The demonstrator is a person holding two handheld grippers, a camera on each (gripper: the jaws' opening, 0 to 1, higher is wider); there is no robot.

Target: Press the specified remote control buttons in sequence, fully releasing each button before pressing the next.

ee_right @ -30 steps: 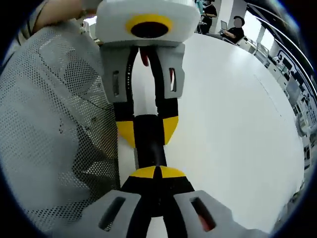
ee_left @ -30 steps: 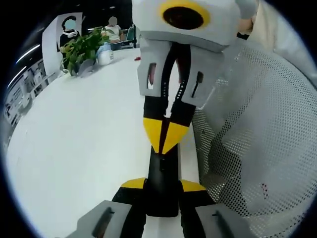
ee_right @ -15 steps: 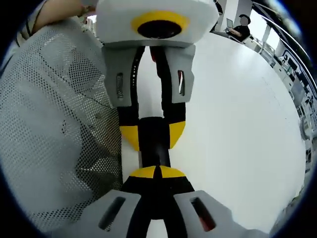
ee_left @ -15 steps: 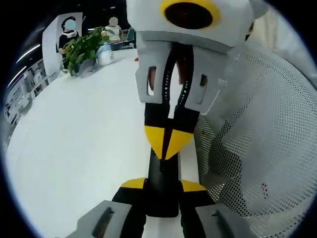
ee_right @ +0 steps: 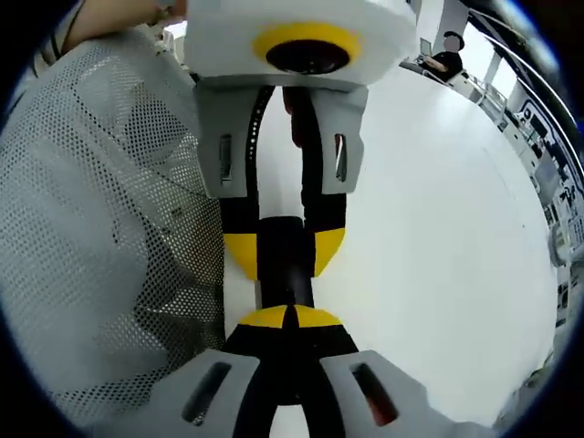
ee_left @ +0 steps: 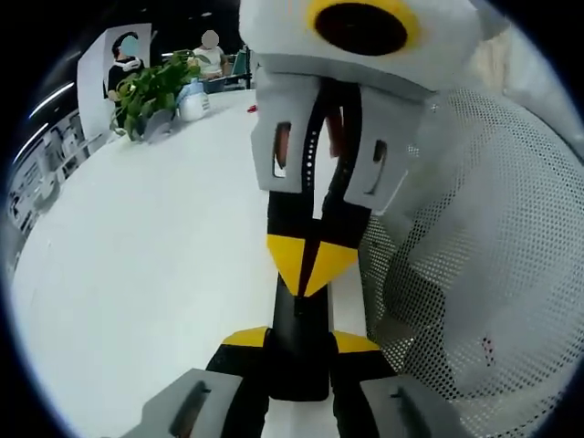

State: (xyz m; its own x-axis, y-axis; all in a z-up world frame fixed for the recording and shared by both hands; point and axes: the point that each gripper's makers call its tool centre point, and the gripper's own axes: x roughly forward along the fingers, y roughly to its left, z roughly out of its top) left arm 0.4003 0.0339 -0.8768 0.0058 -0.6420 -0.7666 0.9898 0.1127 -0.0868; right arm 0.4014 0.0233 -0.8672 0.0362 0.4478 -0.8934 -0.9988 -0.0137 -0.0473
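Item: slim black bar-shaped remote control. It lies lengthwise above the white worktop, held at one end and touched from above near its middle.

Left tool: grey body, black jaws with yellow tips. The jaws clamp the remote's two long sides, one yellow tip on each flank (the same grip is seen from the front in the right gripper view).

Right tool: same make. Its yellow tips are pressed together into a single point, and that point rests on the remote's upper face. In the right gripper view the joined tips meet the black surface.

Surroundings: a person's pale perforated mesh garment just beside the remote; a leafy green potted plant and a white bottle at the worktop's far edge, well apart from both tools.
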